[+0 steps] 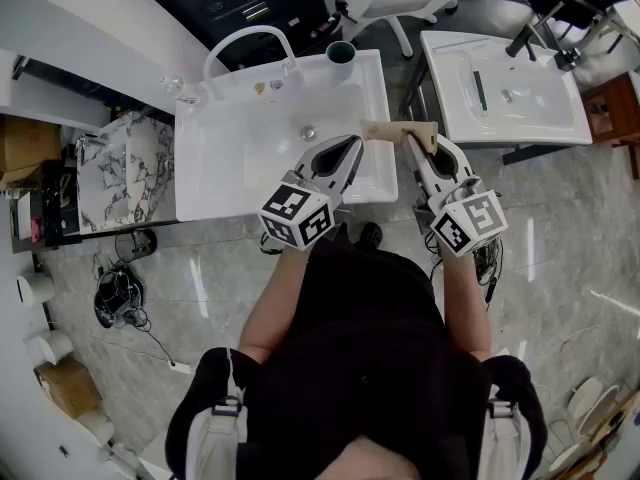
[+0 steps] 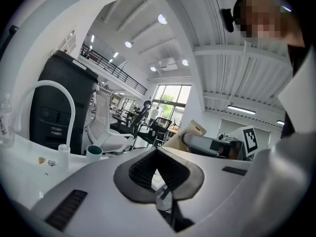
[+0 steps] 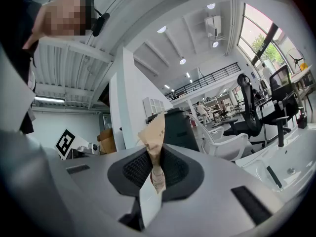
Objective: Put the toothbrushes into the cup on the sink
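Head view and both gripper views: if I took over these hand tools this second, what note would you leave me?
Left gripper: shut, empty, over the front of the white ceramic sink.
Right gripper: shut on a tan paper packet, beside the left one; contents not visible.
Dark teal round cup: sink's back right corner, nothing sticking out.
Done: no toothbrush seen in the cup.
Left: probably unwrap the packet, then drop the brush into the cup.
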